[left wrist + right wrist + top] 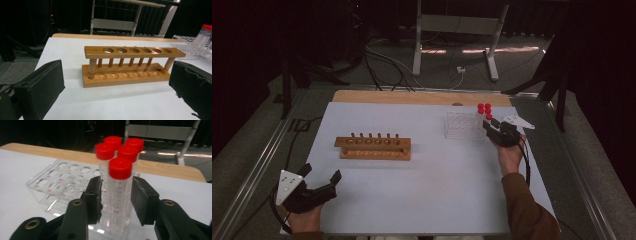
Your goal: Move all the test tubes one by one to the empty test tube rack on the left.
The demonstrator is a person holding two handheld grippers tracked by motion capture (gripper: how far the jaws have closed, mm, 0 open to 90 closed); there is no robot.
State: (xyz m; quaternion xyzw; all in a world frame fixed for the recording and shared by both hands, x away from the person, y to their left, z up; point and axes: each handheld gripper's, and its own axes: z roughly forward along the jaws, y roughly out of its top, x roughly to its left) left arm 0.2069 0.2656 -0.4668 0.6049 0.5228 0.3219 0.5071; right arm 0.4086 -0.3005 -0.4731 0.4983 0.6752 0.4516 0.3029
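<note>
The right hand-held gripper (116,202) straddles the nearest red-capped tube (120,187), which stands upright in the clear plastic rack (57,185) at the far right of the desk (422,200); the jaws are narrowed around the tube, but visible gaps remain at both pads. Four more red-capped tubes (117,147) stand directly behind it. The left hand-held gripper (319,180) rests near the desk's front left edge with jaws wide apart and empty, facing the wooden rack (130,65).

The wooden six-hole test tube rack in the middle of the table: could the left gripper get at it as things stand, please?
Probably yes. The left gripper stands open and faces the wooden six-hole test tube rack across bare white table; nothing lies between them.
</note>
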